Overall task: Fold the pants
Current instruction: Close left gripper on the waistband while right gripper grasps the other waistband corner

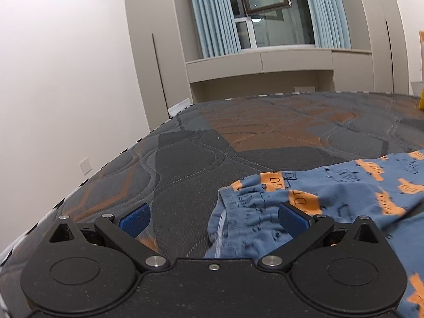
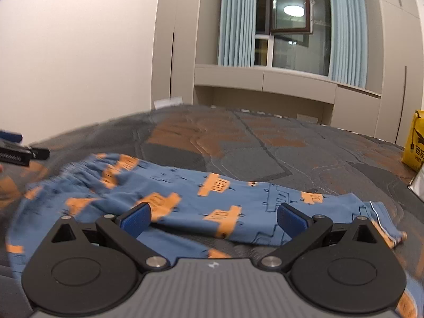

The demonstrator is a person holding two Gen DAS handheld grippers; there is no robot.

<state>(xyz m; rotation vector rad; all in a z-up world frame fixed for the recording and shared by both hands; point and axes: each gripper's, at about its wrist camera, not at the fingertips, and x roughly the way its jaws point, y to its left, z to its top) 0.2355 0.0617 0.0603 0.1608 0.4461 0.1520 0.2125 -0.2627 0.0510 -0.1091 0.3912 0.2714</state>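
Note:
Blue pants (image 2: 185,198) with orange vehicle prints lie crumpled on the quilted mattress (image 2: 265,148). In the left wrist view the pants (image 1: 331,190) show their elastic waistband near the right finger. My left gripper (image 1: 213,218) is open and empty, just above the waistband edge; its tip also shows at the left edge of the right wrist view (image 2: 16,151). My right gripper (image 2: 213,220) is open and empty, hovering over the middle of the pants, with the leg hem to its right.
A yellow bag (image 2: 414,143) stands at the mattress's right edge. A white wall lies to the left, and cabinets and a curtained window (image 2: 288,21) lie beyond the far edge of the bed.

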